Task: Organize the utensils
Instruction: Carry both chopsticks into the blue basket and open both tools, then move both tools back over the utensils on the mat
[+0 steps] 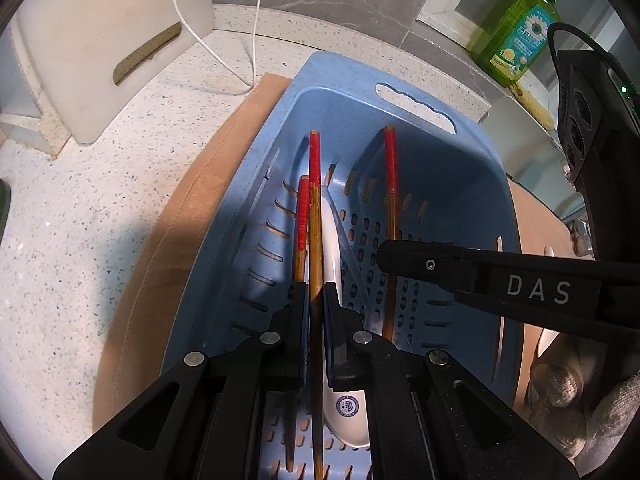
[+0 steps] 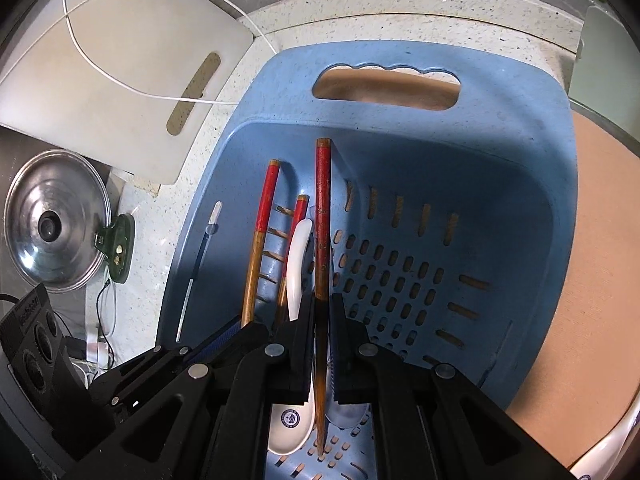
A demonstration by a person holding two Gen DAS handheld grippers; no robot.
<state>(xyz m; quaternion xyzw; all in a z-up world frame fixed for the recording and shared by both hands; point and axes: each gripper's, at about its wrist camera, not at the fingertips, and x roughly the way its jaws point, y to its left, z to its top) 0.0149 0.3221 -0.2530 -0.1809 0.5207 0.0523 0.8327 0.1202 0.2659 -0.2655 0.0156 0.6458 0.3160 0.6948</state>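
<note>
One red-topped chopstick (image 1: 315,216) is clamped between each gripper's fingers (image 1: 298,308); both should be lowered together, parallel, into the blue basket (image 1: 460,168).

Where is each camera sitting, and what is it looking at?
Left wrist: sits on the left gripper, looking steeply down into the blue basket; it is shut on a chopstick; a gloved hand shows.
Right wrist: sits on the right gripper, looking down; shut on another chopstick.
Both show the basket, a white spoon and each other's gripper.
</note>
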